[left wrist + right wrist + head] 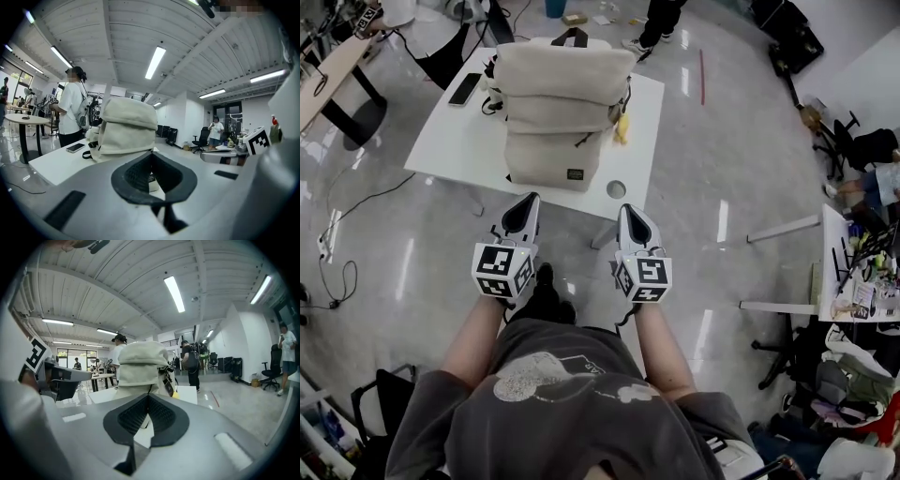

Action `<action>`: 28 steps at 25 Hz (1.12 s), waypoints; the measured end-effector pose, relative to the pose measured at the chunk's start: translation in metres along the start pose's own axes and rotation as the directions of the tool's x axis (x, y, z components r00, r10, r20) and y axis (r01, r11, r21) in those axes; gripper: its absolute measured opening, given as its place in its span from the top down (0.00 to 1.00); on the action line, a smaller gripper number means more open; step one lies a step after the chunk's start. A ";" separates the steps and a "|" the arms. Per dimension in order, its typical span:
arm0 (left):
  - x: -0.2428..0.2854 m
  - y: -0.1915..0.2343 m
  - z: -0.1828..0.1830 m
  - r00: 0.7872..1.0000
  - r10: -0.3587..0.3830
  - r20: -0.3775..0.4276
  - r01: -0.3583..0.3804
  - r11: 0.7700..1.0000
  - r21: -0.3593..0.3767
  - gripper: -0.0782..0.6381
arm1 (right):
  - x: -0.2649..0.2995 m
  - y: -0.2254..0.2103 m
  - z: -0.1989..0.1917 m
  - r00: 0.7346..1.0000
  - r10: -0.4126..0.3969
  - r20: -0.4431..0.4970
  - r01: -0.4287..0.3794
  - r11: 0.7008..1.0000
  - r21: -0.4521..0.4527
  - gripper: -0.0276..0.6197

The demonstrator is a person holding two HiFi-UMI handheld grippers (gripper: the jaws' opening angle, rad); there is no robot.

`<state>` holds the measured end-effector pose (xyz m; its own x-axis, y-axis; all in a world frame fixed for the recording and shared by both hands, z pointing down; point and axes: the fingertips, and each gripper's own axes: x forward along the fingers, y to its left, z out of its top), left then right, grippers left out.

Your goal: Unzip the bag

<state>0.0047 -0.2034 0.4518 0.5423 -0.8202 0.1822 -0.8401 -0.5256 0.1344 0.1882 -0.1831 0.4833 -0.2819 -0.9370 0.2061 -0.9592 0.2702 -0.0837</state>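
Bag [561, 117] on the table [450, 141] is not touched yet; left gripper [525, 208] and right gripper [630, 214], both pinched closed and empty, must reach its zipper [581, 141].

Grey short-sleeved shirt [572, 394] (pale print); white, black-padded left claw [526, 206] and right claw [632, 216], each bearing a marker cube [502, 270].

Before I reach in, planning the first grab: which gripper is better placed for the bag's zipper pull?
Probably right: the zipper pull sits right of the bag's centre, straight ahead of the right gripper.
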 end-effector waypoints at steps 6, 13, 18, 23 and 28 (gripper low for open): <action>0.053 0.013 0.004 0.998 -0.069 -0.011 0.069 0.997 0.025 0.88 | 0.046 -0.021 0.011 0.999 -0.049 -0.008 0.049 0.999 -0.011 0.96; 0.108 0.019 -0.005 0.983 -0.176 -0.048 0.177 0.984 0.010 0.88 | 0.104 -0.028 0.018 0.997 -0.080 -0.018 0.080 0.996 -0.026 0.96; 0.135 0.019 -0.014 0.969 -0.235 -0.077 0.237 0.971 0.014 0.88 | 0.131 -0.033 0.017 0.993 -0.113 -0.034 0.112 0.993 -0.028 0.96; 0.156 0.024 -0.025 0.960 -0.259 -0.105 0.264 0.964 0.033 0.88 | 0.146 -0.041 0.012 0.989 -0.140 -0.047 0.138 0.990 -0.042 0.96; 0.181 0.016 -0.046 0.944 -0.280 -0.177 0.290 0.956 0.038 0.76 | 0.156 -0.051 0.008 0.990 -0.132 -0.057 0.130 0.991 -0.040 0.96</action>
<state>0.0904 -0.3498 0.5315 0.7492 -0.5870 0.3069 -0.6463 -0.7493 0.1445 0.1934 -0.3442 0.5122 -0.1534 -0.9503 0.2710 -0.9878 0.1545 -0.0174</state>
